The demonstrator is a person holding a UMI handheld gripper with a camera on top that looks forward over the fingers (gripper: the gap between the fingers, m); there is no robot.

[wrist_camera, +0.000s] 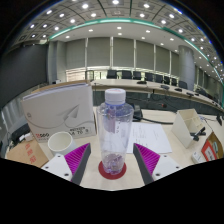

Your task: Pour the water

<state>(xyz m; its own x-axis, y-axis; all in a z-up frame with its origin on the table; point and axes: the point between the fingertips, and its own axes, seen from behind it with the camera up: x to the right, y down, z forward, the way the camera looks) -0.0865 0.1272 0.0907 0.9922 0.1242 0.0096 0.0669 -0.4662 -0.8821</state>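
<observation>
A clear plastic bottle (115, 125) with a white cap stands upright on a round red coaster (104, 173) on the table. It stands between my gripper's (113, 152) two magenta-padded fingers (79, 158), with a gap at each side. The gripper is open and nothing presses on the bottle. A small white paper cup (60, 143) stands on the table just left of the left finger.
A large white box (57, 111) lies behind the cup at the left. Sheets of paper (153, 136) lie beyond the right finger, with a white open container (187, 125) further right. Conference desks and dark chairs (130, 75) fill the room beyond.
</observation>
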